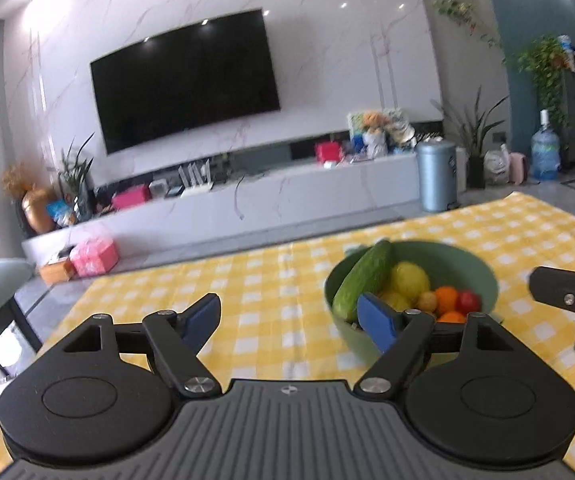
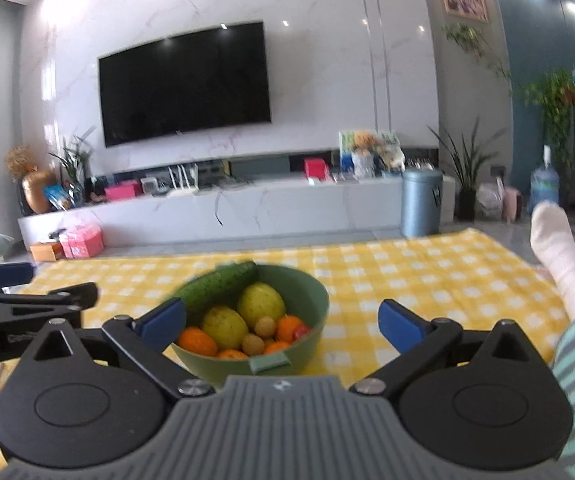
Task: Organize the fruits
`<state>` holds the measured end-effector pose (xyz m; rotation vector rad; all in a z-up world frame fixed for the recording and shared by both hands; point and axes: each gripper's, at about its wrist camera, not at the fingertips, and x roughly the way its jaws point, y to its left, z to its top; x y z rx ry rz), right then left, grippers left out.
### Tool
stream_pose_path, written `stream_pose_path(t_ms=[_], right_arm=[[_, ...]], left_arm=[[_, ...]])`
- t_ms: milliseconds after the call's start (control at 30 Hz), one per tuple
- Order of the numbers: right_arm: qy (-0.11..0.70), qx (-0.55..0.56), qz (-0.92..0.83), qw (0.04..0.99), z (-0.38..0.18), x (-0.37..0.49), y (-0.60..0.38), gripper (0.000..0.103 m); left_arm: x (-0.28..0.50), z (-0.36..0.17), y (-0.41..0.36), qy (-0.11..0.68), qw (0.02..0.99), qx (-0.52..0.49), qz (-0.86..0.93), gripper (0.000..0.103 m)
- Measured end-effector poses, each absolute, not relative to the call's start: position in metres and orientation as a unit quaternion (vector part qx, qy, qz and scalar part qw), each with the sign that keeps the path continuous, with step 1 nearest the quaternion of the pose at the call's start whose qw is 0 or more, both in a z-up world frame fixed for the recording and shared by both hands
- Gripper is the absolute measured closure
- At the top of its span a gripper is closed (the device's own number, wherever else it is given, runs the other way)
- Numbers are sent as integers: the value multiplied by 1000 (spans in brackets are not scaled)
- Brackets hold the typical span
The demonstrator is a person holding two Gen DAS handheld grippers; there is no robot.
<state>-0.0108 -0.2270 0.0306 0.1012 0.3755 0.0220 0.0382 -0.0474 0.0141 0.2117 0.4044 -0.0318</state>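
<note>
Your left hand-held gripper [image 1: 289, 322] and right hand-held gripper [image 2: 281, 326] both stand wide with nothing held, flat blue pads on black jointed fingers over ribbed grey housings, the right one's left pad just in front of the bowl's near rim. Next out, the round matte green bowl [image 2: 311, 300] sits on the yellow-and-white checked cloth [image 2: 407, 272] covering the counter, holding a long bumpy cucumber [image 2: 217, 286] leaning on its far-left rim, two dull yellow lemons [image 2: 261, 304], small glossy oranges [image 2: 197, 340], pale round fruits and a red one. Farthest, a glossy black TV [image 2: 185, 84] hangs on veined marble wall.
</note>
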Motion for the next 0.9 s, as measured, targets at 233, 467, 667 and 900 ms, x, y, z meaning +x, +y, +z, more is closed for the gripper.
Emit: stream_pose_path(t_ms=[233,467,667,900], right_arm=[[244,49,23,968,6,12,-229,4],[264,37,30,963,-4,25,-225,4],[277,41,31,960,-7,32,-226,4],[278,44,27,959,-9,34,-228,4]], left_arm=[[44,-11,-48,251,961,113,-32,12],[50,-25,-43,293,951,94,-38,12],[52,-28,-40,307,947,87,-37,12],[51,-23,-41,313,945,79,-43,12]])
